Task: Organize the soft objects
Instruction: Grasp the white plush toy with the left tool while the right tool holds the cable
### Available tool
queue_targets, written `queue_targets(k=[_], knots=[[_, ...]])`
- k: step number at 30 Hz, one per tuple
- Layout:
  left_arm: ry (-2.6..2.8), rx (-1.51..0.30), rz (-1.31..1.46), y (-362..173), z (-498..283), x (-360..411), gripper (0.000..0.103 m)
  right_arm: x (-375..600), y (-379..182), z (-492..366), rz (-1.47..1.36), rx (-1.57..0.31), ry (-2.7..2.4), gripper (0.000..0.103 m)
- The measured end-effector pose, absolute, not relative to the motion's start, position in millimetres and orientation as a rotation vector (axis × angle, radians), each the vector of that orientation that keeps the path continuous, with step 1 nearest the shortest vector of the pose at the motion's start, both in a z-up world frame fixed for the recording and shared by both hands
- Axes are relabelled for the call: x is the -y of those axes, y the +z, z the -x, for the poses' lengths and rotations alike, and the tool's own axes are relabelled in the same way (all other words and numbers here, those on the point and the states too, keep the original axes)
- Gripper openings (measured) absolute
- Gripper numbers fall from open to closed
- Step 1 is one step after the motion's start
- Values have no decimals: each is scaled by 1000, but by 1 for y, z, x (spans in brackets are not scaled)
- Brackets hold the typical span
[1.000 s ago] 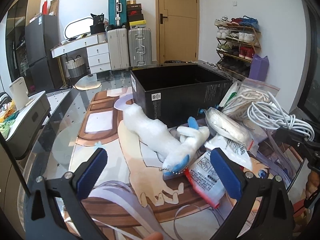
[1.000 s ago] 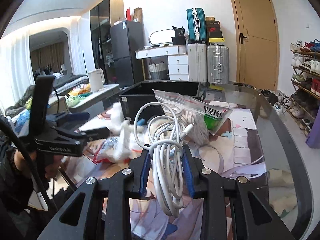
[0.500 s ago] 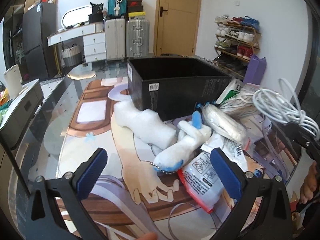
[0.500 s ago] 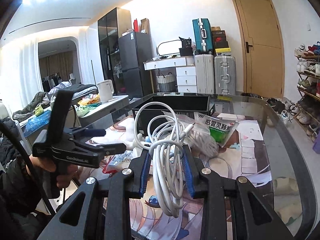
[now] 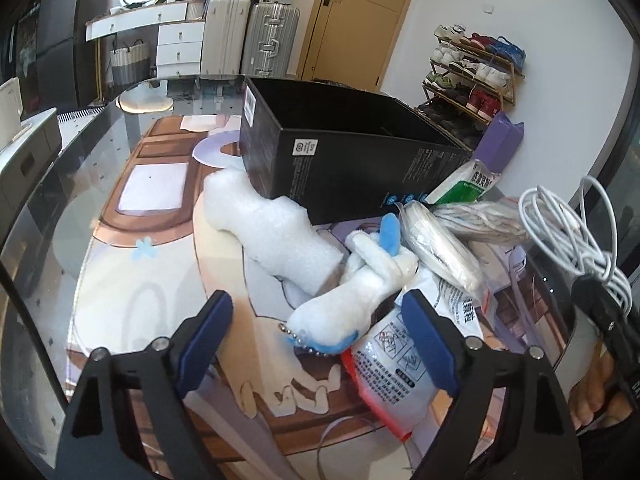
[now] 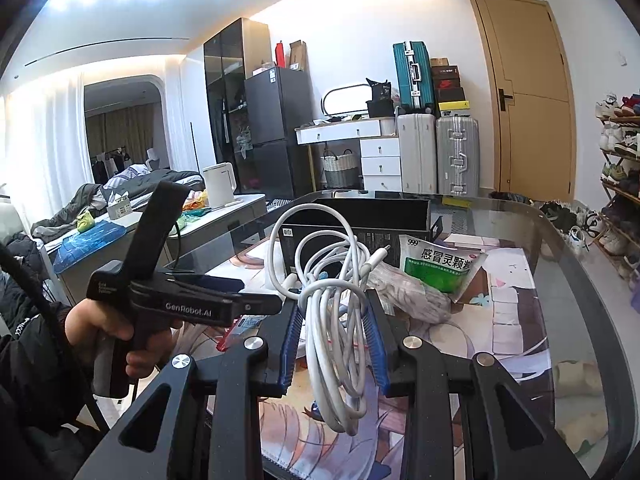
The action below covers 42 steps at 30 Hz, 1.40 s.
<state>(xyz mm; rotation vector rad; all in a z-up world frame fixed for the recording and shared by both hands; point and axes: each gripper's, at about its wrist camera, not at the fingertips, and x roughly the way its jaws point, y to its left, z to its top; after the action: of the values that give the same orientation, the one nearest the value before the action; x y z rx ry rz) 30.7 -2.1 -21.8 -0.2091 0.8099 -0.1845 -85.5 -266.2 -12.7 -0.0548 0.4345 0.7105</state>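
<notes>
White cable: I see the coiled cable point(image 6: 340, 320) clamped between the blue pads point(image 6: 289, 344) of my right hand-held gripper point(image 6: 334, 346), held up off the surface point(image 6: 560, 280); loops hang below the pads and stand above them.
Right hand-held gripper: closed on the cable. From the left wrist view I see only part of it at the far right edge, with the cable point(image 5: 576, 236) bunched on top.
Left hand-held gripper: in its own view the left hand-held gripper point(image 5: 316, 340) has its fingers wide apart and holds nothing; the plush point(image 5: 352, 300) lies between and beyond them. From the right wrist view I see its side and the hand point(image 6: 116, 332) around its handle, but not the gap.
Plush: white with blue trim and a bead chain, lying on the surface against a white foam wrap point(image 5: 272, 224).
Box: the black box point(image 5: 344, 152) stands open behind the pile; its inside shows only in the left view.
Packets: a red-edged white bag point(image 5: 400, 376) lies under the plush's end, visible only from the left. The green packet point(image 6: 440, 264) reads clearly from the right; in the left view it leans by the box corner.
Bagged rope: a clear bag of cord point(image 5: 480, 220) lies beside the box.
</notes>
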Motion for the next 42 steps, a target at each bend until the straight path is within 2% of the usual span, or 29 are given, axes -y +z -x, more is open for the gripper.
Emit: queue_targets(k=[4, 9, 11, 13, 42], knots=[[-222, -824, 221, -20, -32, 4, 70, 266, -13, 86, 56, -435, 710, 30], [-292, -835, 259, -19, -31, 6, 46, 265, -14, 84, 59, -438, 713, 30], [-322, -830, 258, -17, -27, 8, 32, 265, -15, 83, 60, -437, 713, 30], [-328, -825, 244, -14, -25, 10, 27, 265, -16, 83, 59, -439, 713, 30], [-325, -663, 167, 22, 22, 18, 22, 273, -11, 83, 30, -406, 693, 30]])
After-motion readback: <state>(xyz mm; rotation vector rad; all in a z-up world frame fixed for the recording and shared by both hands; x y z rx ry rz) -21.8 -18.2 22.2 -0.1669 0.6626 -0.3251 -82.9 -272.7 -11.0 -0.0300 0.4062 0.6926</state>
